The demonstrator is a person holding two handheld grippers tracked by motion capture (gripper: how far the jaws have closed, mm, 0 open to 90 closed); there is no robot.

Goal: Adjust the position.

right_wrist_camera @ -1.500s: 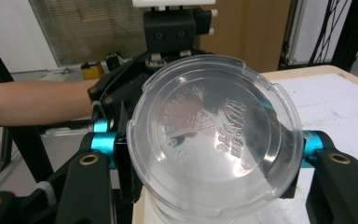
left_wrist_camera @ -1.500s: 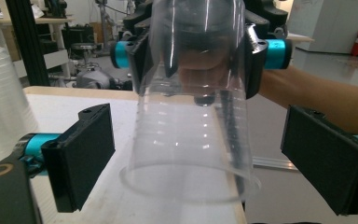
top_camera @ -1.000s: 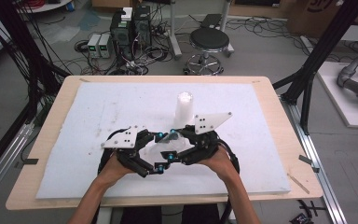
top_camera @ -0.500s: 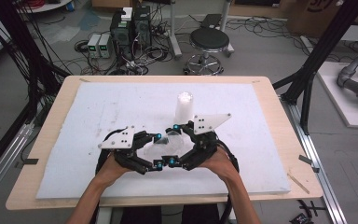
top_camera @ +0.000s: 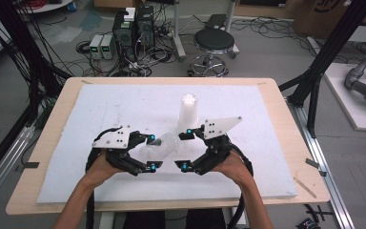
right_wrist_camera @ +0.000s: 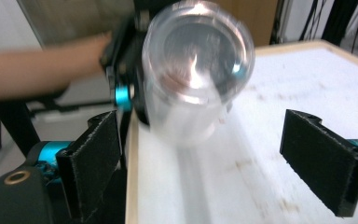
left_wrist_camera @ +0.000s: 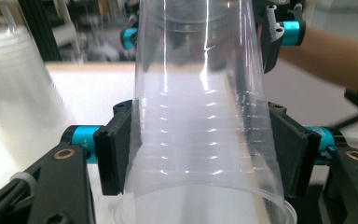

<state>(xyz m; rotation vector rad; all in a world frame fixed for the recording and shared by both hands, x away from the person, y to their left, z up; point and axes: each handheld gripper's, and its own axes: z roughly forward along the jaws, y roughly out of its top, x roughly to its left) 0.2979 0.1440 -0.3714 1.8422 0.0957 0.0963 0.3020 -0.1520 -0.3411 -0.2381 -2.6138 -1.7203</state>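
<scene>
Main risk: clear plastic cup (left_wrist_camera: 200,121) is thin and slick, so too much squeeze from left tool (top_camera: 151,152) prob buckles the wall, too little lets it slip or rotate out. It's held lying roughly sideways above the desk (top_camera: 276,157), w/ its closed bottom facing the right tool (top_camera: 186,150), so a drop means it rolls on the white mat (top_camera: 100,109). Second risk: right tool comes in off-centre, bumps the cup bottom and knocks it loose or skews it; right gripper view is motion-blurred, so alignment is hard to judge. Also a stack of similar cups (top_camera: 188,110) stands upright just behind the tools, near enough that an elbow swing or a wide jaw could tip it. Tool state: left one is closed on the cup, both black pads (left_wrist_camera: 114,149) pressed flat against opposite sides of the cup wall in left gripper view, no visible denting. Right one is wide open, pads (right_wrist_camera: 95,163) well apart, holding nothing, cup bottom (right_wrist_camera: 198,51) sitting ahead of and between the jaws, not touching as far as I can tell. Cup is mid-air between both hands, near desk front-centre.
</scene>
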